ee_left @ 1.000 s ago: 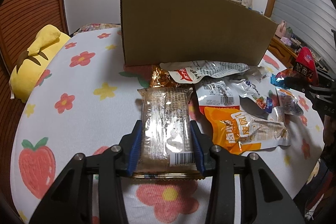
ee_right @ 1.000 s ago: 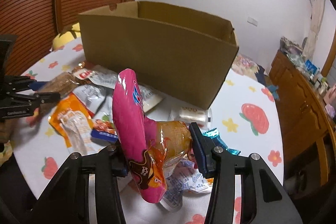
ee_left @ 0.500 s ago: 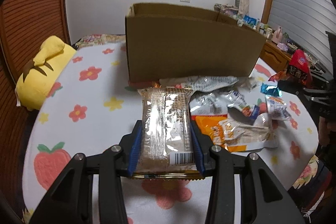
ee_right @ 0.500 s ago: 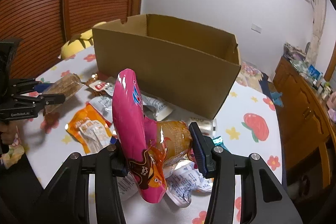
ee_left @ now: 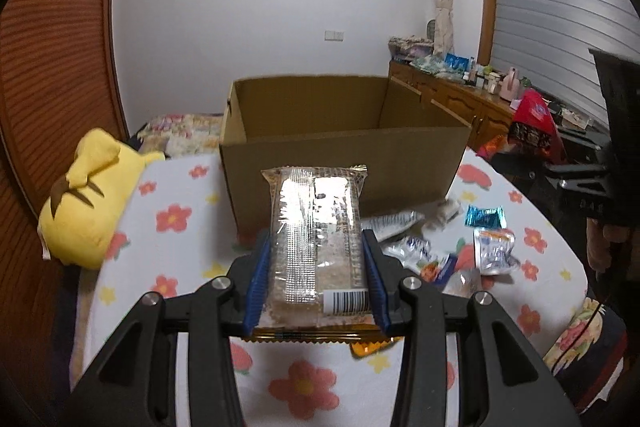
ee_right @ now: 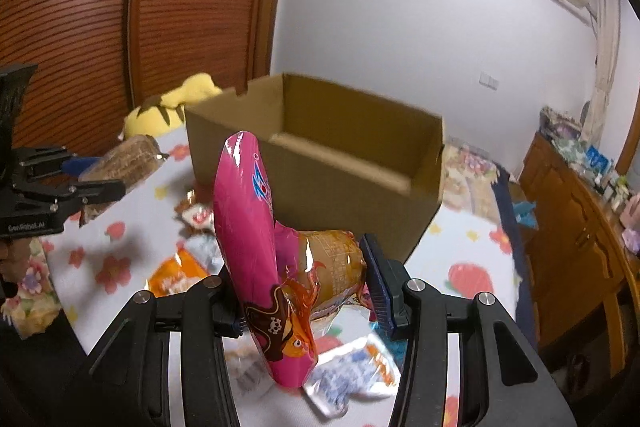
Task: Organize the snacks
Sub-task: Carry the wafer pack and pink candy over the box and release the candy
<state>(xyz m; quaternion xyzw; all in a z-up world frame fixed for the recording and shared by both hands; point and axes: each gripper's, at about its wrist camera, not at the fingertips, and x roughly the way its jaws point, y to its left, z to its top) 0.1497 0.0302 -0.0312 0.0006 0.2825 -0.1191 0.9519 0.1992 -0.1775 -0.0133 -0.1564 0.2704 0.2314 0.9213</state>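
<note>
Nearest the left wrist camera, the left gripper (ee_left: pixel 316 281) is clamped on a clear-wrapped brown snack bar (ee_left: pixel 316 235), whose glossy rectangular pack with a barcode label is pinched between the blue ribbed pads (ee_left: pixel 256 283); compared with a second ago, it is held higher above the flowered tablecloth (ee_left: pixel 168 219), so that the open top of the cardboard box (ee_left: pixel 340 163) can now be seen into. In the right wrist view, the right gripper (ee_right: pixel 308 291) is closed on a shiny pink snack bag (ee_right: pixel 248 227), crumpled and puffed, with an orange transparent portion pressed against the right pad; it too is seen raised relative to before. Below, loose foil and plastic packets (ee_left: pixel 492 251) lie scattered on the cloth, near the box's front wall; beyond them the plain corrugated box stands upright; a yellow plush toy (ee_left: pixel 88 203) rests at the table's left edge.
</note>
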